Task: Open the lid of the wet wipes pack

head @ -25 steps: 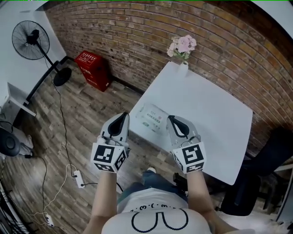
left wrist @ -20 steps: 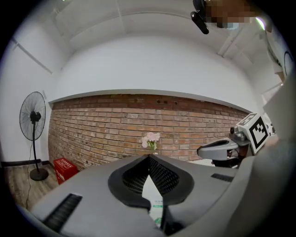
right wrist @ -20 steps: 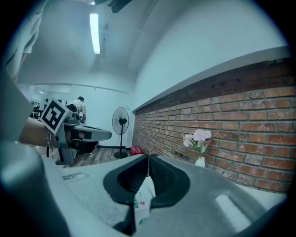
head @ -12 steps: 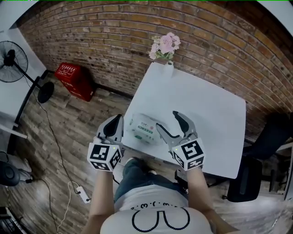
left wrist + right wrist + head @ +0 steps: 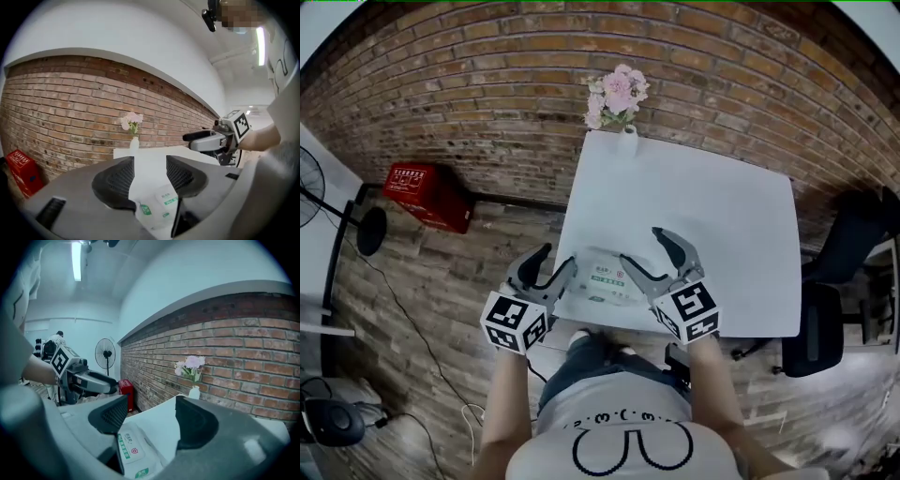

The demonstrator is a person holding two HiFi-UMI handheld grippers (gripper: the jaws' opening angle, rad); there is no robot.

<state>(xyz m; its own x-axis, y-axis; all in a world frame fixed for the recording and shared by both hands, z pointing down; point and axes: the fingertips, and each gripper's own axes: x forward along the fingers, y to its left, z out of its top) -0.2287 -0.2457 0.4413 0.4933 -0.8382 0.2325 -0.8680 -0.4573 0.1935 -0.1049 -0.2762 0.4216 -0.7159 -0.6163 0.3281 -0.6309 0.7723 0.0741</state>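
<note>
Approach stage of the job, as I judge it: nothing is gripped yet. You stand at the near edge of a white table [image 5: 712, 206] set against a brick wall, with a small vase of pink flowers [image 5: 617, 94] at its far edge. The wet wipes pack [image 5: 605, 277] lies flat on the table close to the near edge, label side up. Its lid looks closed and flush, though the flap's edge is too small to make out.

Your left gripper [image 5: 559, 257] hovers just beside the pack's left end. Its jaws have just been opening and now stand wide apart. No part of the pack sits between the pads; in the left gripper view it only shows below and beyond them. Your right gripper [image 5: 640, 246] hovers at the pack's right end. Its jaws have also just been opening and stand fully apart, likewise with nothing between them. In the right gripper view the pack lies low, under the left-hand jaw.

Next move, in my judgement: bring one gripper down to pin the pack's body against the table. Then work a jaw tip of the other under the lid's free edge and lift. The pack looks soft and light, so it may slide or rise with the lid unless held firmly.
</note>
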